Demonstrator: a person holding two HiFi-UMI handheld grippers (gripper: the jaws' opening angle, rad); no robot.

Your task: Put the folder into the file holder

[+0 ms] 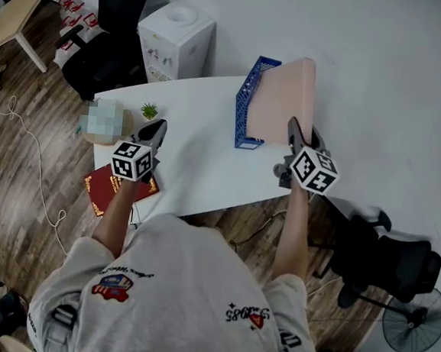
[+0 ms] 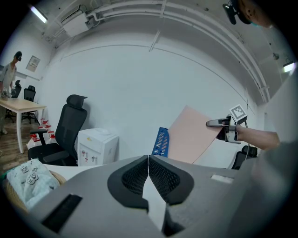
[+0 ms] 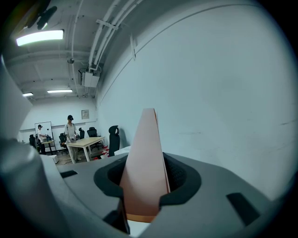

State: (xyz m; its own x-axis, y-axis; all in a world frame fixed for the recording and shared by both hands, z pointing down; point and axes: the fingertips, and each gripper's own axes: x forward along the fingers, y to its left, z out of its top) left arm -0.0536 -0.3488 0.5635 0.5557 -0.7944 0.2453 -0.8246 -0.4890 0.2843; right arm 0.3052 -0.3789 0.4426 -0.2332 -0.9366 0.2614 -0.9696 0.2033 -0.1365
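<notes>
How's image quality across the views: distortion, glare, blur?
Head view: dim, even light, sharp, little distortion. Left gripper view: heavy fisheye, bowed ceiling pipes, black corners, strip light blown out. Right gripper view: same fisheye and vignette; ceiling lamp glares; folder in the jaws blocks the centre.

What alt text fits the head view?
Seen from above, the right claw grips a tilted pink folder whose lower edge meets a blue file holder on a white table. The left claw, shut and empty, hovers over the table's left side near a small plant.
</notes>
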